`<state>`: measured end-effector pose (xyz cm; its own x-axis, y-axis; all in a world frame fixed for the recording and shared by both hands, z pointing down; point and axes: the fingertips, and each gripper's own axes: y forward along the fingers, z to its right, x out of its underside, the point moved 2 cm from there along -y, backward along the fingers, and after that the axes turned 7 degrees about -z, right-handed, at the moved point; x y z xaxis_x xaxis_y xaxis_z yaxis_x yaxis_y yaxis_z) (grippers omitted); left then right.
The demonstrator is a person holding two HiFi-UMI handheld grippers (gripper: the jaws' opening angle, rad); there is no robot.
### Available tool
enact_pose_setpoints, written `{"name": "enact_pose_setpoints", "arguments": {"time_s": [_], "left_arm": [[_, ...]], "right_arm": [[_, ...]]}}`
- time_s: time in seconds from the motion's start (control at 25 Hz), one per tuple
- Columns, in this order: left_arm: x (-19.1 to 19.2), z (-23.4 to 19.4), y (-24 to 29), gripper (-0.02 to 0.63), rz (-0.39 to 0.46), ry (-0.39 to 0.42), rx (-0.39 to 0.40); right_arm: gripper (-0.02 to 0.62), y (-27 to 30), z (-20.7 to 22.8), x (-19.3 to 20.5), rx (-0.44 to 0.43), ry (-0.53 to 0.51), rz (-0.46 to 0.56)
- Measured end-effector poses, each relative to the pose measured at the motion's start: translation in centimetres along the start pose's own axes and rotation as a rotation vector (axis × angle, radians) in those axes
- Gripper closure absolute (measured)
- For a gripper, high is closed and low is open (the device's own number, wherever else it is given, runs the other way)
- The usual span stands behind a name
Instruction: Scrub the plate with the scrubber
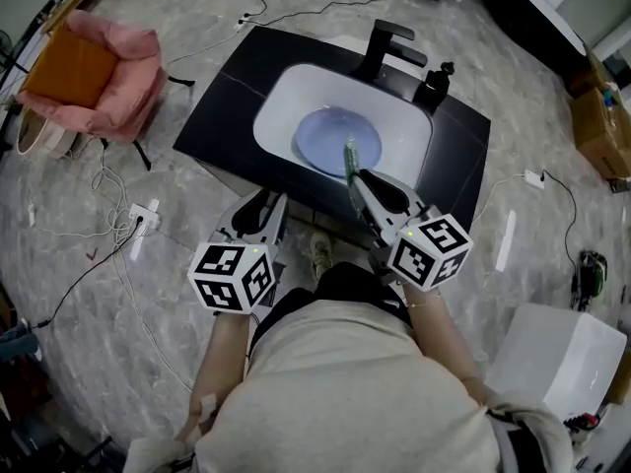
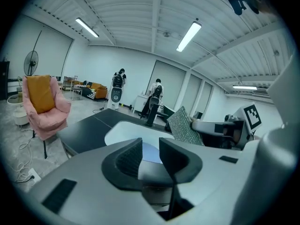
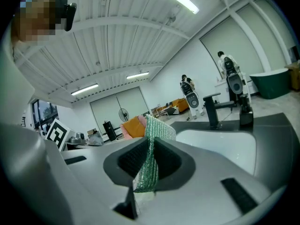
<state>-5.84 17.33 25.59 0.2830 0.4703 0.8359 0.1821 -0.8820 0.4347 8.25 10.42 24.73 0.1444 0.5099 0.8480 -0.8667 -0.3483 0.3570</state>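
Plate (image 1: 325, 138) lies in the sink (image 1: 286, 92), so the right hand-held gripper (image 1: 357, 180), clamped on the scrubber (image 1: 349, 156), should press it flat there while the open, empty left hand-held gripper (image 1: 268, 205) steadies the rim.

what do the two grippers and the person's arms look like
Both the left gripper and right gripper have pale grey bodies with black, textured pads. Each carries a white cube printed with black square markers. The person wears a light beige top.
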Motion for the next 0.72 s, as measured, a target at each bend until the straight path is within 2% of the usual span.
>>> {"name": "enact_pose_setpoints", "arguments": {"time_s": [0.32, 0.72], "left_arm": [[-4.2, -1.5, 6.0, 0.495, 0.000, -0.007, -0.033], [-6.1, -1.5, 9.9, 0.495, -0.028, -0.010, -0.041]], "right_arm": [[0.540, 3.7, 5.1, -3.9, -0.027, 0.009, -0.007], [0.540, 5.5, 8.1, -4.6, -0.049, 0.041, -0.043]]}}
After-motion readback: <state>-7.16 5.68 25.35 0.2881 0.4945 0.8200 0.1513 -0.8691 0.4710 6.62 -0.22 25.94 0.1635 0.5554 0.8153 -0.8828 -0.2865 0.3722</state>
